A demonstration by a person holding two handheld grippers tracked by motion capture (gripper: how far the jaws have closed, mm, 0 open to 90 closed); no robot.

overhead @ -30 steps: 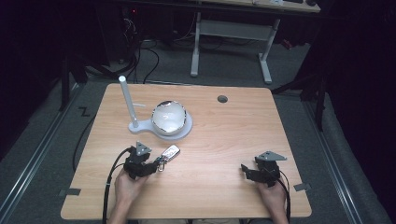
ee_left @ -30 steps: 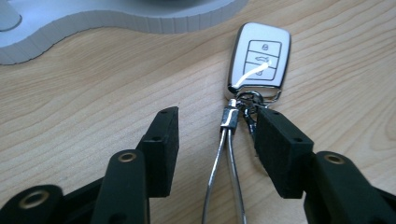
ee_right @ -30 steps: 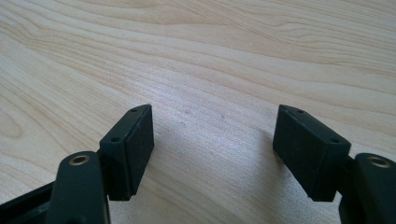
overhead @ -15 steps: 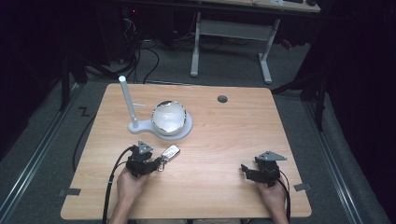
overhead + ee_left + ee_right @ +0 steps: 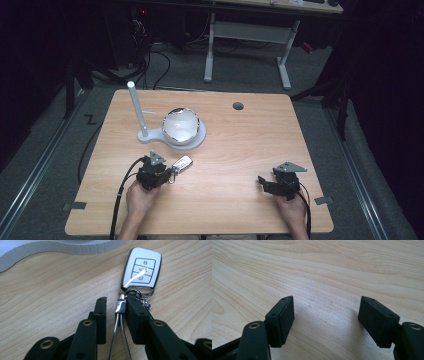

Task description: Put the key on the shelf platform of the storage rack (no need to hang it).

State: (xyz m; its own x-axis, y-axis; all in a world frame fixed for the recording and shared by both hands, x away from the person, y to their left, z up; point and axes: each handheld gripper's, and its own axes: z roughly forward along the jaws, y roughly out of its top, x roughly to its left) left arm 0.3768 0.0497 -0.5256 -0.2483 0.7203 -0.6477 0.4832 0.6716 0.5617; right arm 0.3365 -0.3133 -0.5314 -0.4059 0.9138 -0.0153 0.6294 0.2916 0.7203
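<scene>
A white and chrome car key fob (image 5: 141,271) lies flat on the wooden table (image 5: 240,150), near the front left (image 5: 182,163). Its chrome clasp and wire loop (image 5: 120,307) run back between the jaws of my left gripper (image 5: 116,301). Those jaws have just been closing on the loop. The right-hand pad touches the clasp, and a gap remains at the left-hand pad. In the high view the left gripper (image 5: 167,175) sits right behind the fob. My right gripper (image 5: 262,182) rests low over bare wood at the front right, open (image 5: 325,305) with nothing between its jaws.
A white stand (image 5: 150,135) with an upright post carries a pale round bowl (image 5: 181,125) just beyond the fob. Its ribbed base edge (image 5: 82,248) is close ahead of the left jaws. A dark grommet hole (image 5: 238,106) lies at the table's far side.
The left gripper's jaws have drawn closer together around the key ring. Both hands and the key fob stay where they were.
</scene>
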